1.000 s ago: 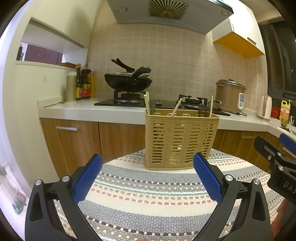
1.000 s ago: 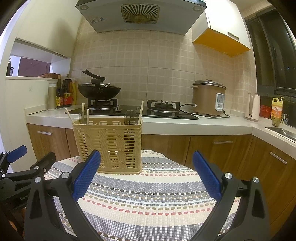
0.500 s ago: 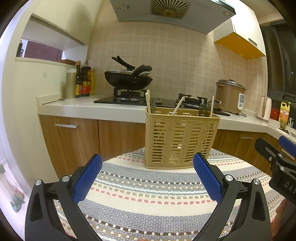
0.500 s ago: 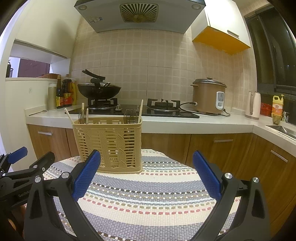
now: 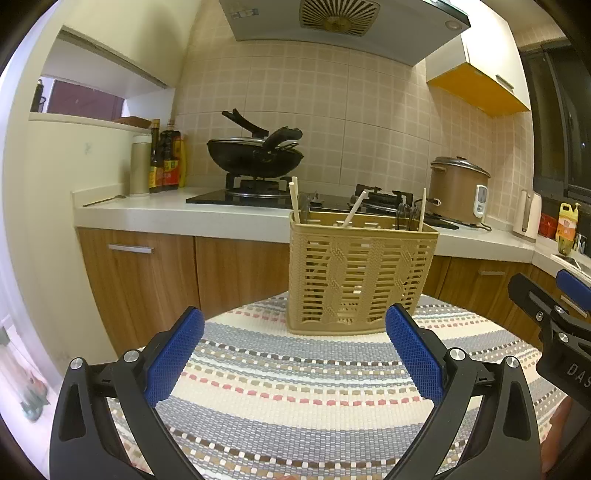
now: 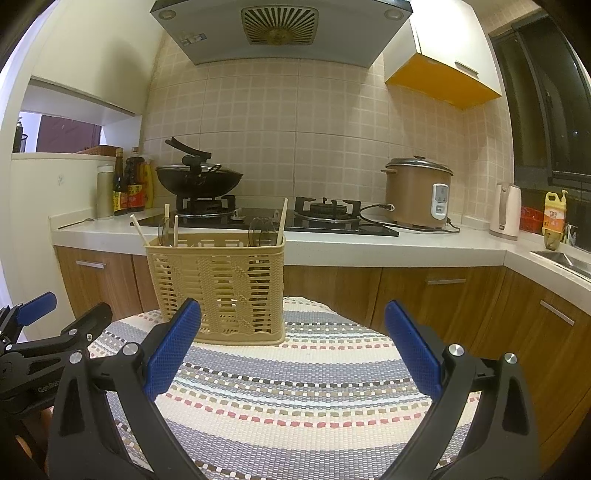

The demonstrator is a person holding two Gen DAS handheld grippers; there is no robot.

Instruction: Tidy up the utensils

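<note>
My left gripper (image 5: 294, 345) hovers with fingers spread wide, empty. Ahead, between their tips, the tan slotted plastic basket (image 5: 356, 275) stands upright on the striped woven table (image 5: 295, 387), pale chopsticks (image 5: 294, 199) pointing up, some leaning. My right gripper (image 6: 293, 341) gapes empty too, the basket ahead-left.

We saw a striped woven cloth (image 6: 295, 387) covering the near table. On the far counter (image 6: 369, 245) a black wok (image 6: 199, 181) sat on the left burner of the stove (image 6: 258, 218). Sauce bottles (image 6: 129, 184) stood at its left. A brown rice cooker (image 6: 419, 192) stood right of the stove, and a white kettle (image 6: 506, 212) and a yellow bottle (image 6: 554, 218) farther right. A range hood (image 6: 280, 26) hung above.
</note>
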